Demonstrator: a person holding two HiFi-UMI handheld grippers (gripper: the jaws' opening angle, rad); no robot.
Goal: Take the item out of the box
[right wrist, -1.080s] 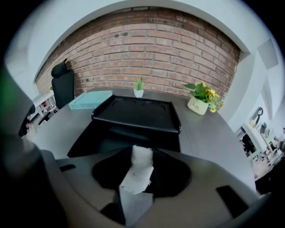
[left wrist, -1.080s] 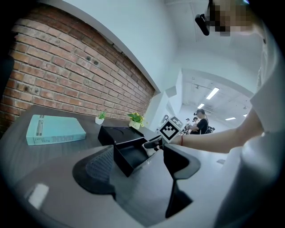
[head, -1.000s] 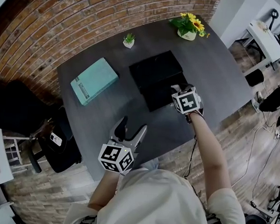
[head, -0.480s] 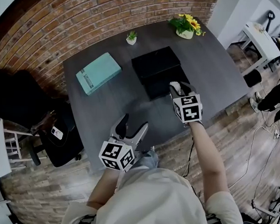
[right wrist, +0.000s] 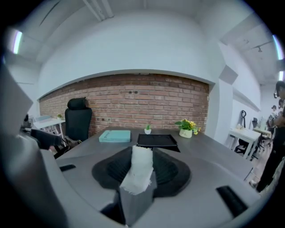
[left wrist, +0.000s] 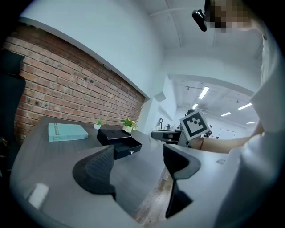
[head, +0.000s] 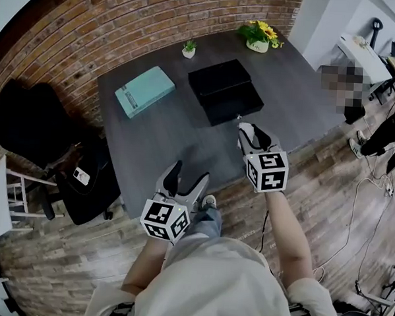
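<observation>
White item sits clamped between the right gripper's fingers; the left gripper's fingers stand apart.

The table is smooth, matt dark grey; the box on it is matt black. The wall is rough red brick, the floor worn wood planks. The white strip looks like fibrous paper or cloth, its lower edge ragged. The left gripper's pads are ribbed matt black.
</observation>
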